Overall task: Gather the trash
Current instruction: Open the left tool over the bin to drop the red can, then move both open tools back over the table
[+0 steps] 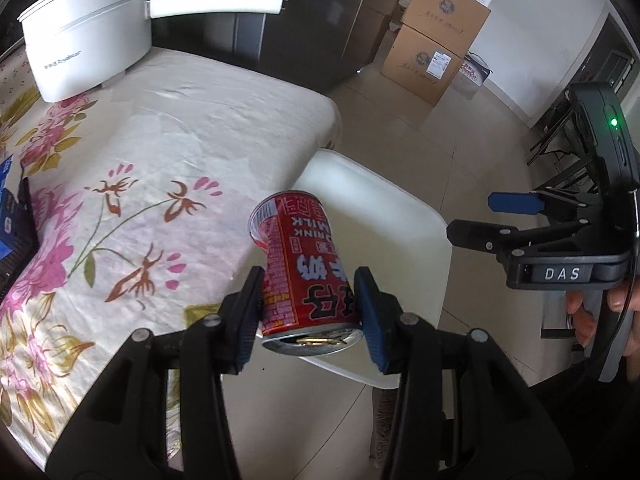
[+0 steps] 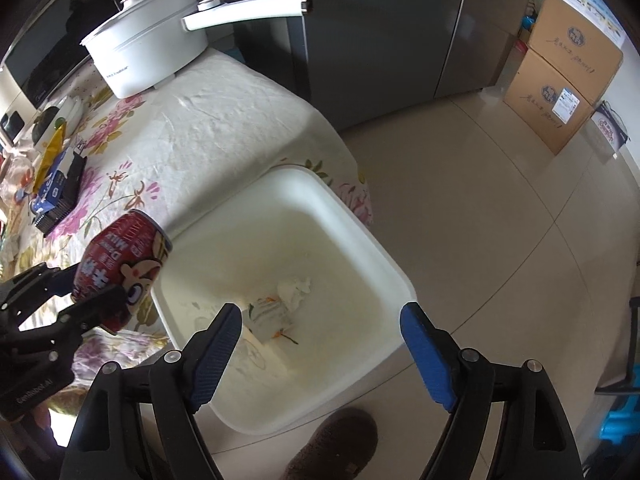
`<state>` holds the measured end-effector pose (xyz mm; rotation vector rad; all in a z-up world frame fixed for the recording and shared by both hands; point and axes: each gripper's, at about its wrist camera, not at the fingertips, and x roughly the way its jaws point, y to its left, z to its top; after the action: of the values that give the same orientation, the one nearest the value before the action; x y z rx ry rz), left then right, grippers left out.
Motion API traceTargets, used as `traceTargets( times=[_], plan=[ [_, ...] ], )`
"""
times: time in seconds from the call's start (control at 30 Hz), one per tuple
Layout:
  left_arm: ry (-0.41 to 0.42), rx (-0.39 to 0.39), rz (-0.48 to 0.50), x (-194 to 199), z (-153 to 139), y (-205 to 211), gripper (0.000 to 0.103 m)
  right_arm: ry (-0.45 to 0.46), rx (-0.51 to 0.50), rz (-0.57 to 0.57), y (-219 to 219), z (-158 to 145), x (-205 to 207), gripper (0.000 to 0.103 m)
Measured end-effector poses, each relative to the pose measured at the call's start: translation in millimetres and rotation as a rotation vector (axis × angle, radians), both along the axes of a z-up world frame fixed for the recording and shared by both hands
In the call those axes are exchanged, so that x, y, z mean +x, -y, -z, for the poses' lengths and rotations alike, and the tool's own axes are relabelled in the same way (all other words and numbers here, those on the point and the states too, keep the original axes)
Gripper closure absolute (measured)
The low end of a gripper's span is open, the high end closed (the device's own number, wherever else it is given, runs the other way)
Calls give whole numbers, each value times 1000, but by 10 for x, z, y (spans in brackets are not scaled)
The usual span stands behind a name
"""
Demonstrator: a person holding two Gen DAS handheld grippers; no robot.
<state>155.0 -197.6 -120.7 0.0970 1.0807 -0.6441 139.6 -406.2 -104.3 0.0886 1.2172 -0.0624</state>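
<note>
Clamped between the left gripper's (image 1: 310,314) blue pads, a red milk-drink can (image 1: 306,268) hangs tilted at the table edge, just short of the white bin (image 2: 394,276). Above that bin the right gripper (image 2: 320,354) gapes empty over crumpled wrappers (image 2: 280,304). Dropping the can looks like the step in hand: carry it over the rim, then let go.

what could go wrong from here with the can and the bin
1. The left gripper holds the red can tilted, and in the right wrist view it looks to be over the tablecloth, not the white bin; released now, it would probably miss.
2. The can's open end faces down, so leftover liquid, if any, could drip on the cloth.
3. The open right gripper hangs over the bin and could get bumped.
</note>
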Motion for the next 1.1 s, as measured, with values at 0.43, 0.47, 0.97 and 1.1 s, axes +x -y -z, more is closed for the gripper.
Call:
traceTargets(
  times=[0.43, 0.47, 0.97, 1.1],
  plan=[
    [90, 86, -29, 53, 56, 110, 17, -4, -7, 30, 247, 16, -62, 20],
    [89, 93, -36, 65, 48, 83, 16, -2, -7, 30, 248, 14, -65, 20],
    [63, 118, -196, 76, -79, -703, 6, 18, -15, -24, -108, -75, 51, 20],
    [73, 135, -258, 71, -145, -1004, 2, 26, -14, -52, -342, -113, 126, 20]
  ],
)
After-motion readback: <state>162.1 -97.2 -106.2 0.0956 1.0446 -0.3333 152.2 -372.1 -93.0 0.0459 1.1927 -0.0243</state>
